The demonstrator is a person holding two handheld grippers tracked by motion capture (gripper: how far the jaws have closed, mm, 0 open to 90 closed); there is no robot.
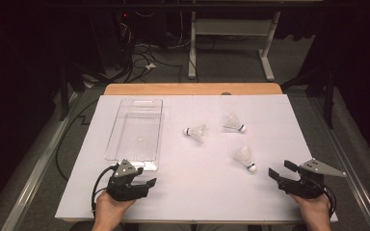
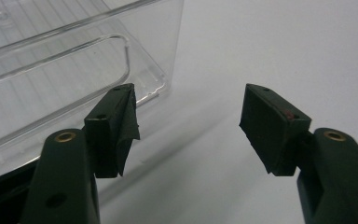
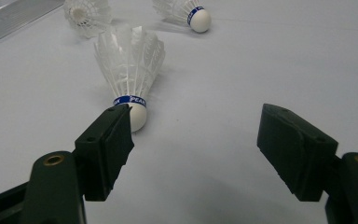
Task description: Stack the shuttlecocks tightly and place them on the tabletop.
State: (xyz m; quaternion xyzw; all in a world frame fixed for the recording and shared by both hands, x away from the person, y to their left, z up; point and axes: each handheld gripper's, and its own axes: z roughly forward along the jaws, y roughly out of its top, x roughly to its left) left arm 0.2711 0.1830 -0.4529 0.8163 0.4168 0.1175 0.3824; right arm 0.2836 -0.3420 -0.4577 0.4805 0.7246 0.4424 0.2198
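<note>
1. Now, your table point(image 1: 192, 192) carries a clear plastic bin point(image 1: 136, 129) toward its left edge.
2. Your left gripper point(image 1: 150, 183), fingers released and empty, sits just beside the bin's near end.
3. Your right gripper point(image 1: 280, 170), fingers released, sits near the front right corner.
4. Nearest shuttlecock point(image 1: 246, 157) lies just beyond those fingers; two shuttlecocks point(image 1: 197, 131) lie mid-table.

Clear glossy plastic bin point(image 1: 136, 129); white feather shuttlecocks point(image 1: 245, 157); matt white tbl sheet point(image 1: 197, 192); matt black fingers point(image 3: 106, 144).
</note>
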